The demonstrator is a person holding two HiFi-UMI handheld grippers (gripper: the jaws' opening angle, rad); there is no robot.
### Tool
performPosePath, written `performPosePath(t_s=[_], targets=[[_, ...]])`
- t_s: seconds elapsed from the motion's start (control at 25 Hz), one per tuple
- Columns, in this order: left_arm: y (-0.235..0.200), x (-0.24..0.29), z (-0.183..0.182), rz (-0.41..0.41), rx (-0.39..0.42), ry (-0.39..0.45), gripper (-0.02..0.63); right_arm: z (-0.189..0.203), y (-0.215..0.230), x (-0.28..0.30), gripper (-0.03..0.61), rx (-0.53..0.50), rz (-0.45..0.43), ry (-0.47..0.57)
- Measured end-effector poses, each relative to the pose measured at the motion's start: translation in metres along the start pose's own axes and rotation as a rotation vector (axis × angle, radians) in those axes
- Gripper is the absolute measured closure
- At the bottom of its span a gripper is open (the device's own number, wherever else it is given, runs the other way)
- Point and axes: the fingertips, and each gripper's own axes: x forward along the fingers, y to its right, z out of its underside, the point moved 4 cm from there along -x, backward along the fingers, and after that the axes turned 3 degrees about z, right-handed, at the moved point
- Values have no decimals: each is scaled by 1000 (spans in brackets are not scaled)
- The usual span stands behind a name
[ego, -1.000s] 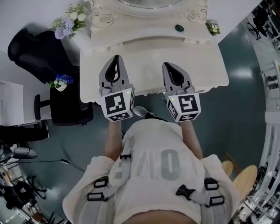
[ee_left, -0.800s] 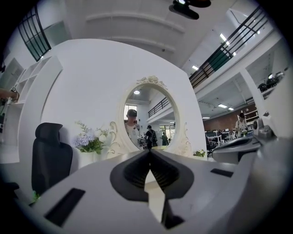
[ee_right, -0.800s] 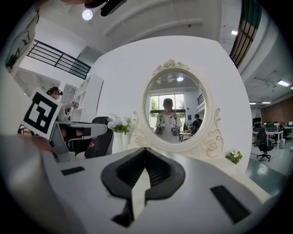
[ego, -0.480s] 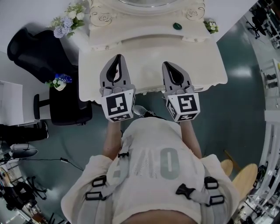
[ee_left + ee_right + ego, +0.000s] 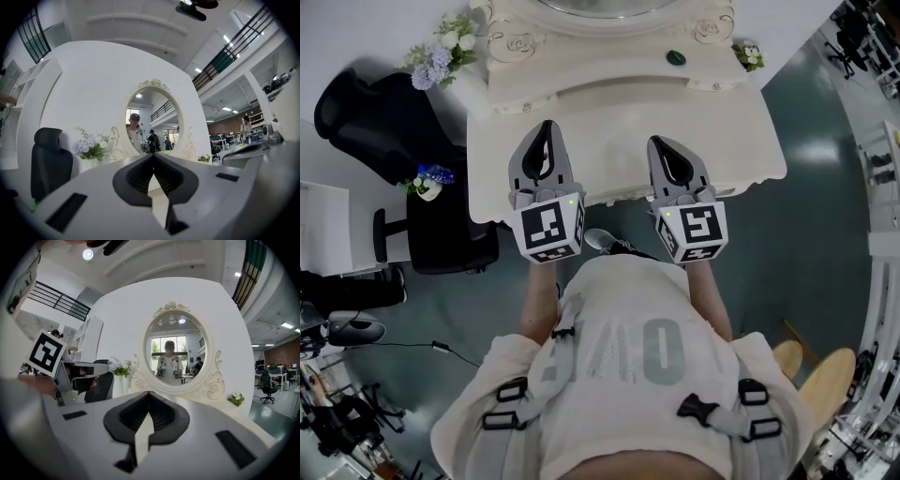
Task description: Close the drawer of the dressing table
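Observation:
The cream dressing table [image 5: 741, 141] with its oval mirror [image 5: 172, 355] fills the top of the head view. The carved front edge [image 5: 623, 195] shows between the grippers; I cannot tell how far a drawer stands out beneath it. My left gripper [image 5: 546, 125] hovers over the left half of the tabletop, pointing at the mirror, shut with nothing between its jaws. My right gripper [image 5: 661, 139] hovers beside it over the right half, also shut and empty. In the left gripper view the left gripper [image 5: 152, 154] has its tips together, and the right gripper [image 5: 149, 393] likewise in the right gripper view.
A black office chair [image 5: 384, 112] stands left of the table, with a black stool [image 5: 450, 234] in front of it carrying a small flower pot [image 5: 427, 178]. A vase of flowers [image 5: 441, 52] and a green object [image 5: 676, 57] sit at the table's back. A wooden stool [image 5: 825, 375] is lower right.
Both grippers stay shut and in place over the tabletop. Only the head view has shifted slightly.

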Motion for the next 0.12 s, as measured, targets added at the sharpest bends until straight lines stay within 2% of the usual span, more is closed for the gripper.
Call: performPosePath(t_s=[0.12], targets=[[0,1,-1,1,-1,1,595,1,1,0,572,-1,1,-5]])
